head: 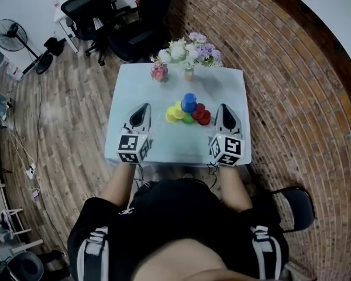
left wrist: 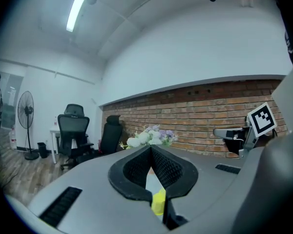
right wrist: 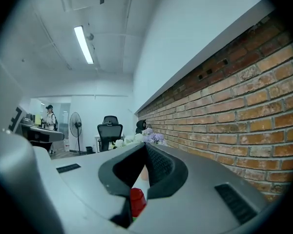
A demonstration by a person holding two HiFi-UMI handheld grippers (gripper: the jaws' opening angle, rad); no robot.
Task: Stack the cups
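A cluster of small cups stands mid-table in the head view: yellow cups (head: 172,115) at the left, red cups (head: 201,114) at the right, a green cup (head: 188,119) in front, and a blue cup (head: 189,102) raised on top. My left gripper (head: 144,108) rests left of the cluster and is shut with nothing in it. My right gripper (head: 223,108) lies to the right of the cluster, also shut and empty. Below the closed left gripper (left wrist: 151,151) a yellow cup (left wrist: 158,202) shows in the left gripper view. A red cup (right wrist: 137,201) shows below the closed right gripper (right wrist: 145,148).
A white table (head: 140,81) carries a bunch of flowers (head: 187,50) and a small pink pot (head: 159,72) at its far edge. Black office chairs (head: 93,7) and a fan (head: 11,37) stand beyond on the wooden floor. A brick wall (head: 292,81) runs along the right.
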